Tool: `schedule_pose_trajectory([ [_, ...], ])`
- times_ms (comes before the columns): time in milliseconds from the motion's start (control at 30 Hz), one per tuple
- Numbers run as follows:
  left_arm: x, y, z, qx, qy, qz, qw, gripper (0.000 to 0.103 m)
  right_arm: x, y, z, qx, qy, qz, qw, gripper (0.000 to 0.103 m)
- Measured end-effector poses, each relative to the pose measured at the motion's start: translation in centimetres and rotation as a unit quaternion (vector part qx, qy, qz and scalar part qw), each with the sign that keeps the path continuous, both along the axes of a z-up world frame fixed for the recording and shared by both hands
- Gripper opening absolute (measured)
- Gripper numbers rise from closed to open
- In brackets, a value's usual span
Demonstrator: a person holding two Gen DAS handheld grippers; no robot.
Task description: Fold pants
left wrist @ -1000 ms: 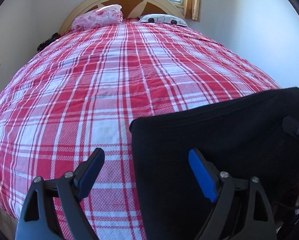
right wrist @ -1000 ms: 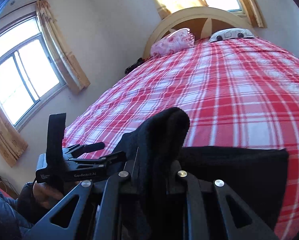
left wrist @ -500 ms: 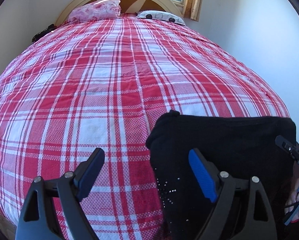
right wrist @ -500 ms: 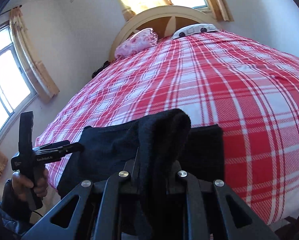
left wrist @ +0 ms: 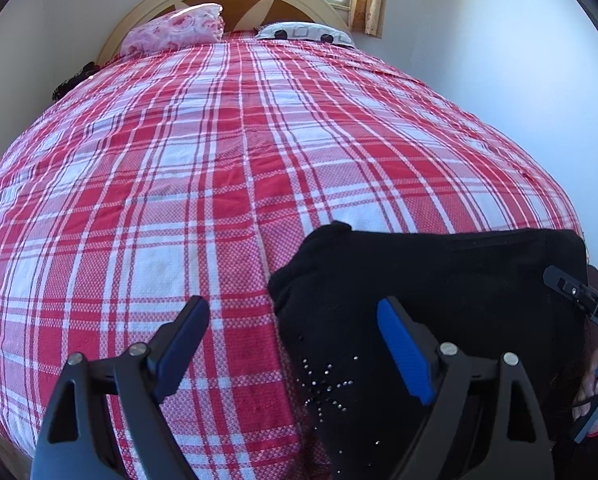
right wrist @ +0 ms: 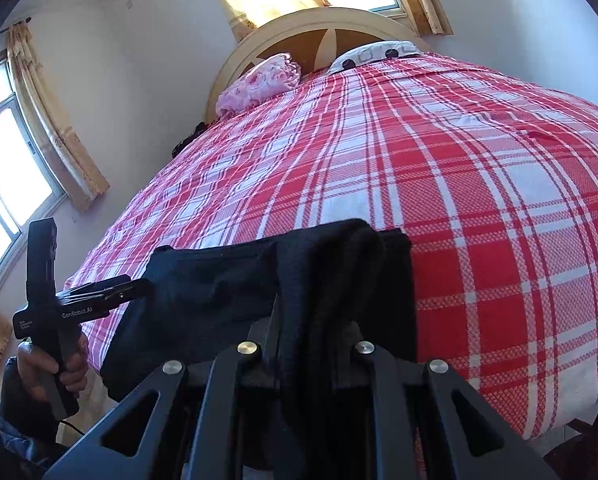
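Black pants [left wrist: 451, 280] laid at near edge of plaid bed [left wrist: 219, 184], part-folded. Thick fold pinched by right gripper [right wrist: 319, 300]. Left gripper [left wrist: 291, 340] spread, nothing held. Risk: bunched layers dragged crooked on release; slide off bed edge.

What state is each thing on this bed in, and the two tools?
Black pants: partly folded, lying on the bed's near end.
Left tool: open, empty.
Right tool: shut on a bunched pants fold.
Plaid bedspread: spread flat.
Pink pillow: at headboard.
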State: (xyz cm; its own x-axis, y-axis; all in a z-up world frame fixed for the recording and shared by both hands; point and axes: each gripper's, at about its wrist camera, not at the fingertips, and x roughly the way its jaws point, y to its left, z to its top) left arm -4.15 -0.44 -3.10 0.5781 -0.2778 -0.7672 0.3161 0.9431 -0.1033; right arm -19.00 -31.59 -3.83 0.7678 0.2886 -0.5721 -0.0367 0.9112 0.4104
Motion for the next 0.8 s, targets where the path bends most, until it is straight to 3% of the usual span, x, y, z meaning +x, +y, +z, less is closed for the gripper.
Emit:
schedule_pose_trajectory([
  [167, 0.0, 0.1, -0.3, 0.009, -0.004, 0.014, 0.9998, 0.089, 1.3, 0.0, -0.1, -0.013, 0.002, 0.027, 1.0, 0.017],
  [300, 0.0, 0.9, -0.4, 0.012, -0.006, 0.029, 0.9995, 0.089, 2.2, -0.3, -0.2, 0.012, -0.007, 0.043, 0.999, 0.017],
  [433, 0.2, 1.7, -0.6, 0.015, -0.005, 0.039, 0.9991, 0.089, 2.5, -0.1, -1.1, -0.012, 0.0, 0.053, 0.999, 0.017],
  [600, 0.2, 1.8, 0.7, 0.04, -0.037, 0.047, 0.9974, 0.089, 1.6, -2.4, -0.9, 0.05, -0.003, 0.037, 0.998, 0.028],
  [667, 0.7, 2.2, 1.6, 0.042, -0.049, 0.051, 0.9966, 0.089, 0.5, -2.8, 0.2, 0.033, -0.023, 0.003, 0.999, 0.03],
  [733, 1.5, 2.6, 1.8, 0.034, -0.045, 0.052, 0.997, 0.089, -0.7, -1.8, 1.6, -0.024, -0.045, -0.027, 0.998, 0.03],
  [800, 2.0, 2.6, 1.7, 0.018, -0.032, 0.046, 0.9983, 0.089, -1.6, 0.6, 2.8, -0.08, -0.066, -0.017, 0.995, 0.03],
])
